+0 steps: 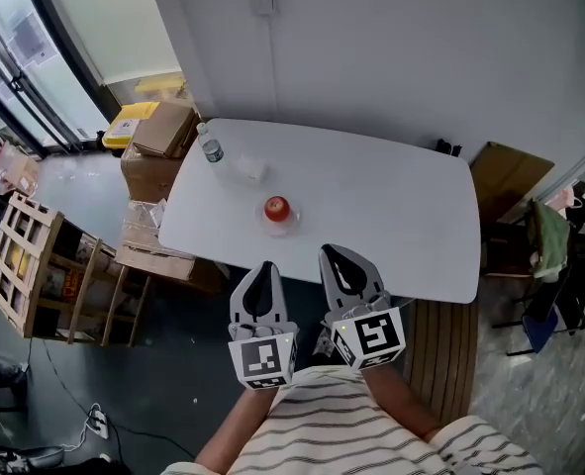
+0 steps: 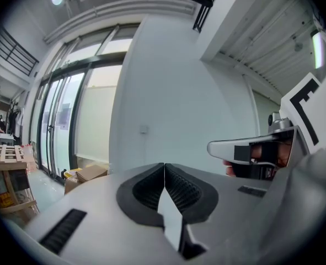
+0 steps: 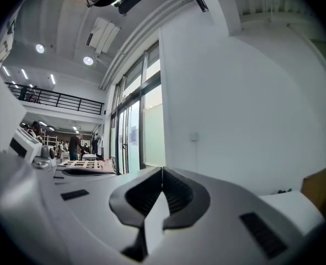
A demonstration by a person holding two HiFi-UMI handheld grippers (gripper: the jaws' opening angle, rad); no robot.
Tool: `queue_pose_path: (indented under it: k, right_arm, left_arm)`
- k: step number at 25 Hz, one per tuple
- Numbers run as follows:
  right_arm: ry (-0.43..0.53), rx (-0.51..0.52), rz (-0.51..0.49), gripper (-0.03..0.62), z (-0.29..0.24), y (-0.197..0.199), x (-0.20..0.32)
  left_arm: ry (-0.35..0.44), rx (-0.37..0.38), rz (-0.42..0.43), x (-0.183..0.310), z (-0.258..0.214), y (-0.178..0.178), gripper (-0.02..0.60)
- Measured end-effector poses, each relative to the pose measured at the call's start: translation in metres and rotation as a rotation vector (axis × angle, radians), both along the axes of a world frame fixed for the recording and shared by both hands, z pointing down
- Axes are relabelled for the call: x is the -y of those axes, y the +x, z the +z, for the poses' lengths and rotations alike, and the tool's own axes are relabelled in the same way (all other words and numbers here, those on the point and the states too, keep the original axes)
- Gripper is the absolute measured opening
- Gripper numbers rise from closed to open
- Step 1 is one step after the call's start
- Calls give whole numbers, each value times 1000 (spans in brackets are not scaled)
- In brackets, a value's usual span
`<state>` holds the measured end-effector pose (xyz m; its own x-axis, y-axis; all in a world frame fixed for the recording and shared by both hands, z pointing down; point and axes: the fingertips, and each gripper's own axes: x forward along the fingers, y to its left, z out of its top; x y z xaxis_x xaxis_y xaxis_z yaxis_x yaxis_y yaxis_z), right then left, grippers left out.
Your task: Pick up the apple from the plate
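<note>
Head view: the apple sits on a clear plate on the white bench. A bottle and a small white item lie beyond the apple, toward its far left. The left tool and the right tool are both on the person's side of the apple, well short of it, one to each side. Neither touches the fruit or the plate.

Left gripper view: the left tool is clenched, its ribbed pads meeting along one seam with nothing between them. It faces a pale wall and tall windows. The apple does not appear.

Right gripper view: the right tool is likewise clenched on nothing, its pads pressed together. Wall and glazing lie ahead, and again no apple is in sight.

Step in hand, as judged: the approach, with no grasp yet begun. The next move calls for one tool to spread its jaws before it reaches the apple. It should then dip its aim toward the fruit, straddle it above the plate rim, and close gently so the round apple neither rolls nor drags the plate.
</note>
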<state>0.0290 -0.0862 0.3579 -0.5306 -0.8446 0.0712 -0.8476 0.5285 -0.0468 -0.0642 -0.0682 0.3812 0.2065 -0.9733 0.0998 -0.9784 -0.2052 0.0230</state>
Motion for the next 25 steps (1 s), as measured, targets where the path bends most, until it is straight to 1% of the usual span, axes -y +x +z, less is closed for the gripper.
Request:
queue_pose_path:
  k: [5, 14, 20, 25]
  right_arm:
    - [-23, 39, -60, 12, 10, 12, 25]
    - [-84, 44, -65, 12, 38, 26, 54]
    - [-130, 32, -58, 12, 59, 18, 76]
    - [-162, 9, -54, 12, 76, 9, 97]
  left_arm:
    - [-23, 8, -33, 22, 11, 16, 5]
    - [-78, 33, -81, 55, 39, 17, 5]
    - [-133, 49, -68, 82, 67, 12, 6]
    - [-169, 45, -50, 107, 93, 8, 6]
